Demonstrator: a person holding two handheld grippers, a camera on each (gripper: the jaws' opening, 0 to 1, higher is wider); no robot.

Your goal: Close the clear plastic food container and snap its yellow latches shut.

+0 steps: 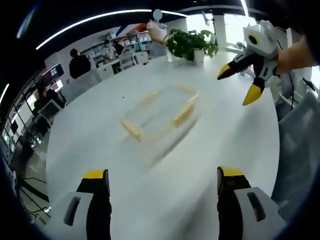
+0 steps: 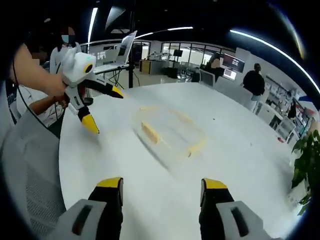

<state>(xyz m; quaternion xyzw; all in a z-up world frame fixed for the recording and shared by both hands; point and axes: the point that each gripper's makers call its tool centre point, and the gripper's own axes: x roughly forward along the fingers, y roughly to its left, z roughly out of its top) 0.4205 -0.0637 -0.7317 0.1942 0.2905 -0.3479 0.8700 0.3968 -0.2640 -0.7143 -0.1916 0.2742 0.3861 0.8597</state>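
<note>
The clear rectangular plastic food container (image 1: 161,116) sits near the middle of the round white worktop (image 1: 150,195), blurred in both views, with pale yellow latches (image 1: 183,114) along its sides. Whether the lid is fully seated or any latch is already down cannot be told from the blur.

The walls look thin, smooth and glossy, so the box is likely light and may skid on the slick worktop if pushed from one side only. A latch pressed before the lid sits flat could leave an edge gaping or tip the box. The see-through edges are hard to read, so a finger might miss a latch.

The left gripper (image 1: 162,180) hangs above the near worktop, its black, yellow-tipped fingers (image 1: 95,176) spread wide and empty. The right gripper (image 2: 162,186) is likewise spread apart and holds nothing, well short of the container. A leafy green potted plant (image 1: 190,44) stands at the far rim.
</note>
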